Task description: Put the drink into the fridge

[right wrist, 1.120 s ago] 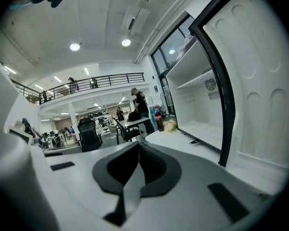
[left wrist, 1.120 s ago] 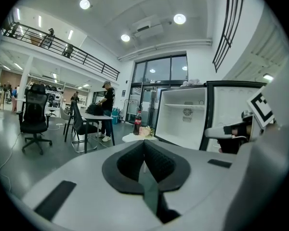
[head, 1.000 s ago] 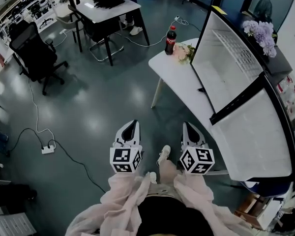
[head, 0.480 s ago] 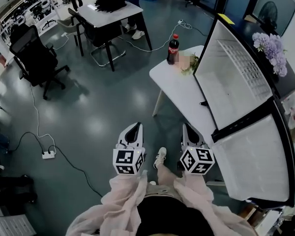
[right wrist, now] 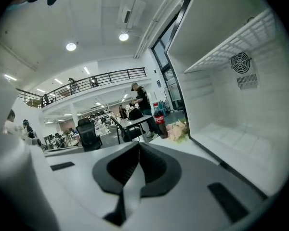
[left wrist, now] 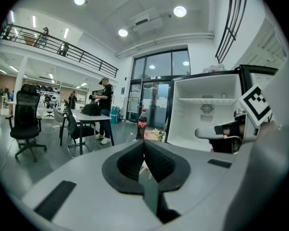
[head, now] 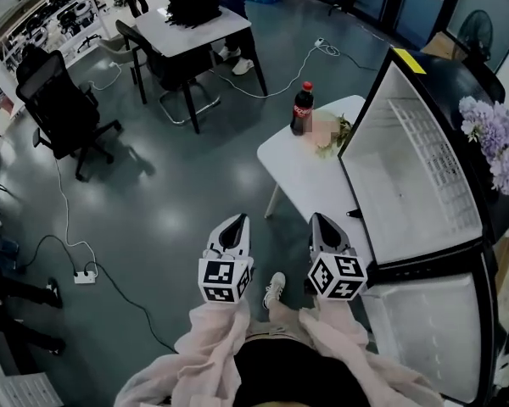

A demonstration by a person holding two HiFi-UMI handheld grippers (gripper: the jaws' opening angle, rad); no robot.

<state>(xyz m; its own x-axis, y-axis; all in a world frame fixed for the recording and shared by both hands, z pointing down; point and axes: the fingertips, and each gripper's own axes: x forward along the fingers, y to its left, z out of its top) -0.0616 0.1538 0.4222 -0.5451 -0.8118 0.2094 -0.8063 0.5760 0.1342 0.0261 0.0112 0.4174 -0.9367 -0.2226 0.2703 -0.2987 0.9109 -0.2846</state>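
A cola bottle [head: 302, 108] with a red cap stands upright at the far end of a white table [head: 304, 176]. It also shows far ahead in both gripper views [left wrist: 141, 124] [right wrist: 159, 124]. The fridge [head: 411, 172] stands open at the right, its white inside bare, with a wire shelf. My left gripper [head: 234, 225] and right gripper [head: 321, 224] hang side by side in front of my body, above the floor and well short of the bottle. Both are shut with nothing between the jaws [left wrist: 144, 143] [right wrist: 138, 146].
A small bouquet [head: 332, 131] lies beside the bottle. Purple flowers [head: 490, 139] sit on top of the fridge. A black office chair [head: 55, 91], a desk [head: 195, 25] with chairs, and a power strip [head: 83, 275] with cables stand on the floor at the left.
I have walked forward: the table, bottle and open fridge sit lower and nearer in the head view. Both grippers stayed shut and side by side in front of me.
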